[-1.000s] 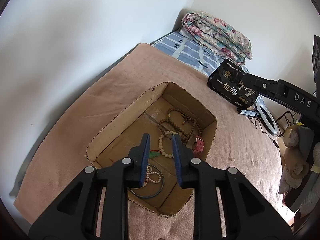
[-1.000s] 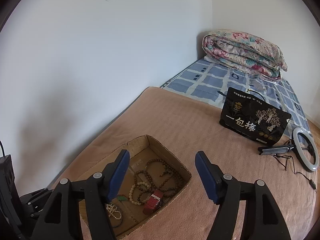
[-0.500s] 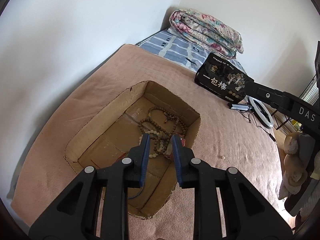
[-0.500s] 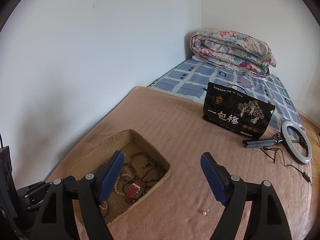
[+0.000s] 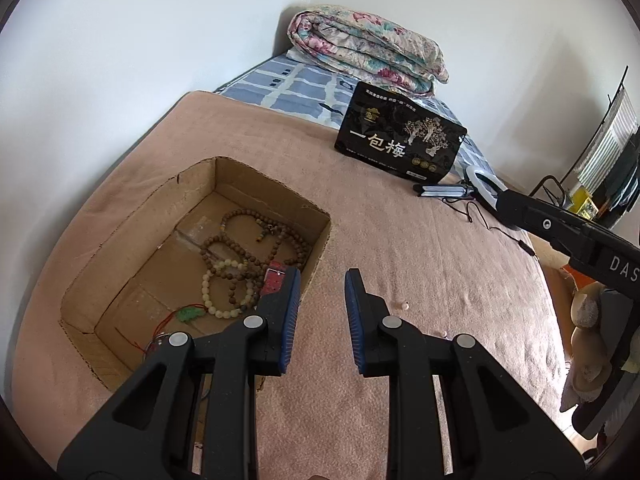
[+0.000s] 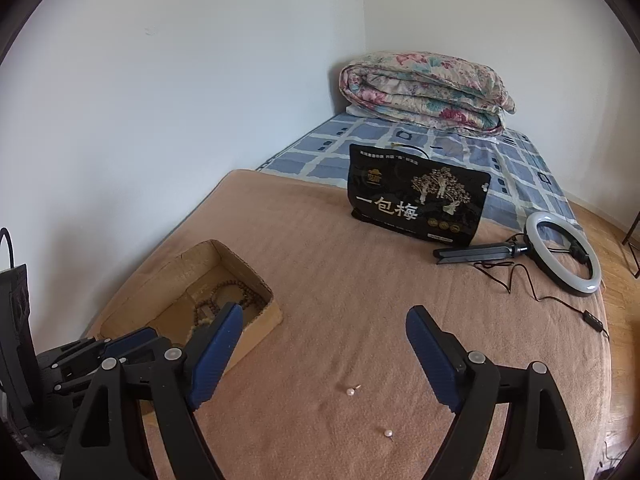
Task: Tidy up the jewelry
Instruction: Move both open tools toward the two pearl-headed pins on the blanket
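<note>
Right wrist view: my right hand-held gripper [image 6: 324, 350] is opening, empty, above two earrings [image 6: 350, 391] right of the box [image 6: 256, 276]; my left hand-held gripper [image 5: 320, 296] is released, grasping nothing.

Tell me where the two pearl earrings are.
Both pearl earrings lie loose on the brown blanket, right of the cardboard box; in the right wrist view they sit between the right gripper's open fingers.

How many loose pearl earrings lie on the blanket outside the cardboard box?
2. One pearl earring lies between the right gripper fingers' lines, nearer the cardboard box; the other earring lies closer to the camera. More could be hidden behind the grippers.
</note>
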Demonstrator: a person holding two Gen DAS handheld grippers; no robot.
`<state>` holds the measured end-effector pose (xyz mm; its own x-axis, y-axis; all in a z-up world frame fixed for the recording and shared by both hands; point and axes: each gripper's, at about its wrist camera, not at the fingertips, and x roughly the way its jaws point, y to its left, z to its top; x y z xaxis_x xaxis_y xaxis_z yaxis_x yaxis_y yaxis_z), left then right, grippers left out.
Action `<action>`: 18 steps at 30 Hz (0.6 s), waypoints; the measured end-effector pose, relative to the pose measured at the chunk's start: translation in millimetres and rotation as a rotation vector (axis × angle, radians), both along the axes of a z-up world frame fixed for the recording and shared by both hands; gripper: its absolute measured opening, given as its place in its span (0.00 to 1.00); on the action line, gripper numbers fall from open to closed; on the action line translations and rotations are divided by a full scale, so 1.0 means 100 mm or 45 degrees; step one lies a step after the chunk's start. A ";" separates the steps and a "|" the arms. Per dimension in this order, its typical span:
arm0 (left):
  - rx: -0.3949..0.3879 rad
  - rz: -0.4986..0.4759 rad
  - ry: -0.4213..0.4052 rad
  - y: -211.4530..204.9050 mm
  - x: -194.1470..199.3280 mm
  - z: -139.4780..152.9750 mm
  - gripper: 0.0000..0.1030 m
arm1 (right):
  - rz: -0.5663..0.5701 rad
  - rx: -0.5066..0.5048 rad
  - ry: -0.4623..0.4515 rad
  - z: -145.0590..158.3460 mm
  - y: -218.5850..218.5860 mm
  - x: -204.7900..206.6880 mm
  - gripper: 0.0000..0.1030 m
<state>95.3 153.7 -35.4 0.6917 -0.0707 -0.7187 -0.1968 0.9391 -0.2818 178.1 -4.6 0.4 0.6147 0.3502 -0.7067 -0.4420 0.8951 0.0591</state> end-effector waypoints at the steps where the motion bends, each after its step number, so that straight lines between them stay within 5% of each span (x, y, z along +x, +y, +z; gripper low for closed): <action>1: 0.004 -0.016 0.006 -0.05 0.02 -0.01 0.21 | -0.009 0.000 0.002 -0.02 -0.06 -0.01 0.83; 18: 0.010 -0.184 0.102 -0.67 0.38 -0.35 0.21 | -0.142 -0.007 0.106 -0.71 -0.95 -0.14 0.82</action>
<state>132.9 86.3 -70.3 0.6149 -0.1600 -0.7722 -0.0808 0.9613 -0.2635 164.5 -99.9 -70.9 0.5884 0.2794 -0.7587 -0.3338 0.9386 0.0867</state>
